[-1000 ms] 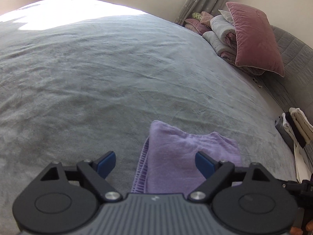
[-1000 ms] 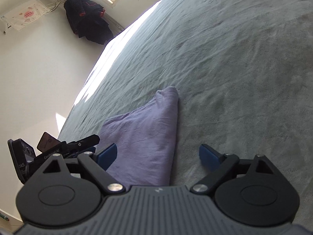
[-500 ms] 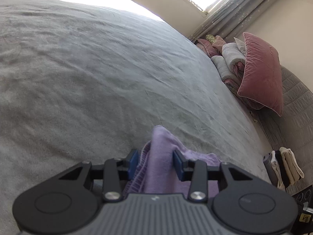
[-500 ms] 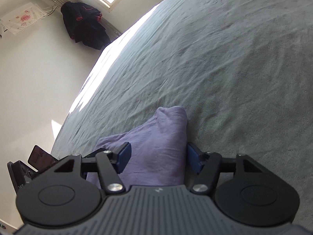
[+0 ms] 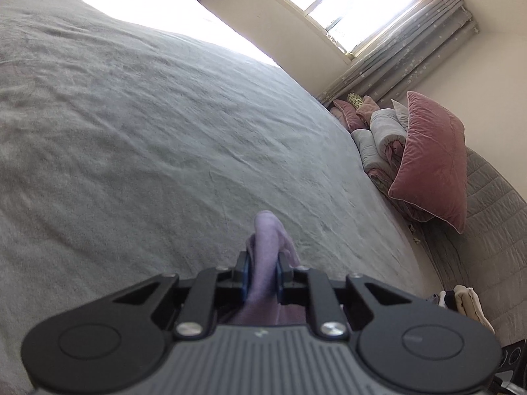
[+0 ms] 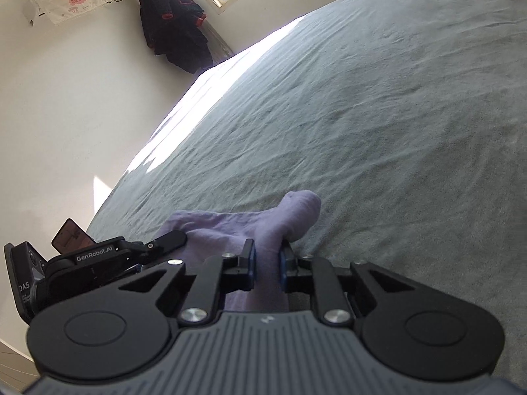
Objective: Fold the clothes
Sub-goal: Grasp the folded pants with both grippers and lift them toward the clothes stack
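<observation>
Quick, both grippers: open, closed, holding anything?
Left gripper: jaws closing, pads pinching the purple cloth.
Right gripper: jaws closing, pads pinching the same purple cloth.

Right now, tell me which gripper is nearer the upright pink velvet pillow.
Left. The left gripper faces the pillow across the grey bedspread; the right gripper points elsewhere, pillow unseen.

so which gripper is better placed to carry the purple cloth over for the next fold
Neither clearly. The left gripper and right gripper each have jaws closing on a bunched end of the purple cloth, with open grey bedspread ahead. I'd lean left: pillows crowd only its far side.
</observation>
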Demonstrator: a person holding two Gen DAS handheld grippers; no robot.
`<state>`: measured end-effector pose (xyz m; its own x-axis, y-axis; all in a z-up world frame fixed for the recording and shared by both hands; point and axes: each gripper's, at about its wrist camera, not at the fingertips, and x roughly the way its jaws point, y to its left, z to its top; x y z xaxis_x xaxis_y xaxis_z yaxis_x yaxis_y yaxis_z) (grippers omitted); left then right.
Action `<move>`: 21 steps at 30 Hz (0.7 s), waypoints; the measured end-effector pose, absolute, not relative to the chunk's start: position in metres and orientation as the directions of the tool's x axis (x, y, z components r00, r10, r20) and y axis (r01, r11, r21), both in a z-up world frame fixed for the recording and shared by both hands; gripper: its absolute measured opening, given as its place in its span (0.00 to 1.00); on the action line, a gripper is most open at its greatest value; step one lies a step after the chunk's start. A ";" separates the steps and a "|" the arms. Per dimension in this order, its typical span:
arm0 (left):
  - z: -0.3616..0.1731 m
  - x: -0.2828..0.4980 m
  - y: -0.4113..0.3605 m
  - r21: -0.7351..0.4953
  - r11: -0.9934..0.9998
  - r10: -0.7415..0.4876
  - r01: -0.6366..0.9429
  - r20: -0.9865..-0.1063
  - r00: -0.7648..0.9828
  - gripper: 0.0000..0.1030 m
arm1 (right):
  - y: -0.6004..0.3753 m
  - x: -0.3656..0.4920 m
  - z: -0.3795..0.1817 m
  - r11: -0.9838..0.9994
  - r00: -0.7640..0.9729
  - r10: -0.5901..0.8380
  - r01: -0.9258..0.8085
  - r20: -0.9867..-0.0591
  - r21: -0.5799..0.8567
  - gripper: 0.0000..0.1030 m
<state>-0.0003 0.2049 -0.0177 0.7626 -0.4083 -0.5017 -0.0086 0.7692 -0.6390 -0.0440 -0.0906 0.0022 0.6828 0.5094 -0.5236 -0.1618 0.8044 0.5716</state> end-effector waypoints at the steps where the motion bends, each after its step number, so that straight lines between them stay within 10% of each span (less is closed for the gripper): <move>1: -0.014 0.001 0.200 -0.639 0.769 -0.408 -0.004 -0.495 0.767 0.14 | -0.095 -0.044 0.006 0.809 0.689 0.505 -0.169 -0.520 0.562 0.16; 21: 0.069 0.072 -0.027 -0.579 0.774 -0.530 0.257 -0.369 0.764 0.14 | -0.282 -0.022 0.076 0.866 0.881 0.301 -0.092 -0.364 0.492 0.16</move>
